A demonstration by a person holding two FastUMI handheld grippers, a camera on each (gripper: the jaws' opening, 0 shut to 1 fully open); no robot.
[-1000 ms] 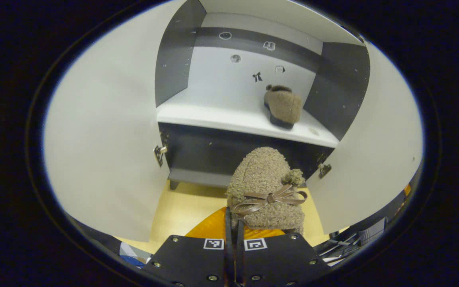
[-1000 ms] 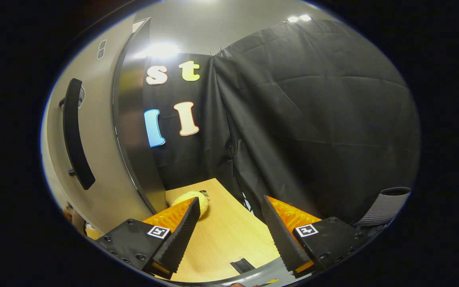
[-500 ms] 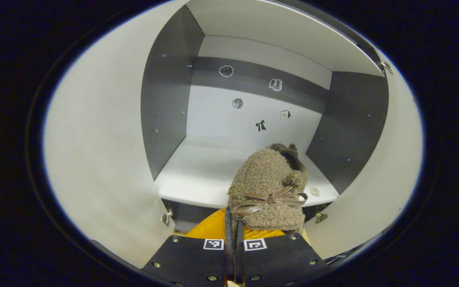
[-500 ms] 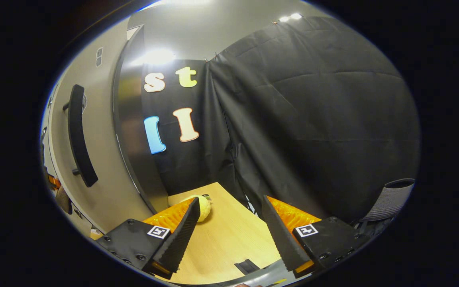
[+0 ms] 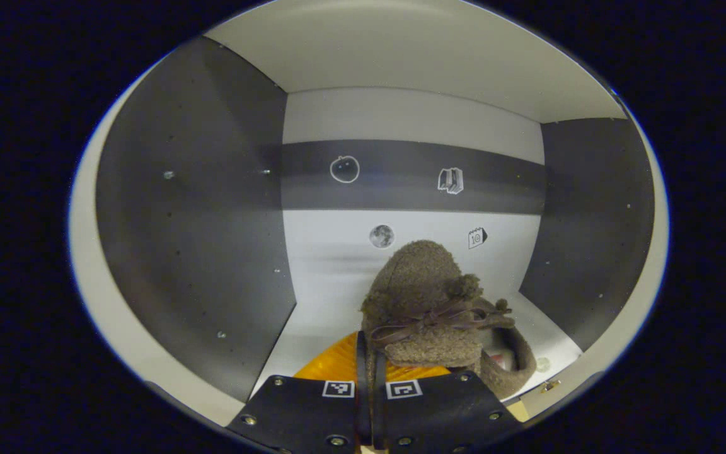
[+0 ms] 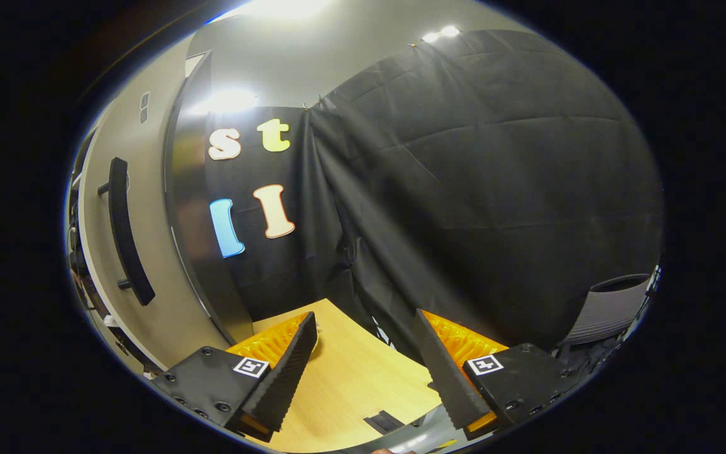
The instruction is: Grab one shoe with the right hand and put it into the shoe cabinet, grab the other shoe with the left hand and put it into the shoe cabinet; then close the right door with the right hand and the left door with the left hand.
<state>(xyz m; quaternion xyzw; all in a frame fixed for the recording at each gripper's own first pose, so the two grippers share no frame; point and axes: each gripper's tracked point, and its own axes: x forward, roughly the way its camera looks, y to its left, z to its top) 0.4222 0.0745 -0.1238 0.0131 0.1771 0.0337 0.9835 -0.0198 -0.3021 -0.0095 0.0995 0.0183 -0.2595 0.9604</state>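
Our left tongs [image 5: 368, 353] pinch the fuzzy brown slipper [image 5: 423, 302] inside the shoe cabinet [image 5: 199, 208], beside its mate [image 5: 508, 359]; our right tongs [image 6: 363, 353] hang spread.

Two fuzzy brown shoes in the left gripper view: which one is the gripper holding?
The shoe with the bow, clamped in the left gripper. The other shoe lies on the cabinet shelf, lower right, partly behind it.

fuzzy fleece shoe [image 5: 423, 284] (matt shelf [image 5: 325, 296])

Left of your held shoe [image 5: 423, 296] the cabinet shelf [image 5: 322, 296] lies bare; the other shoe [image 5: 508, 359] blocks the right corner.
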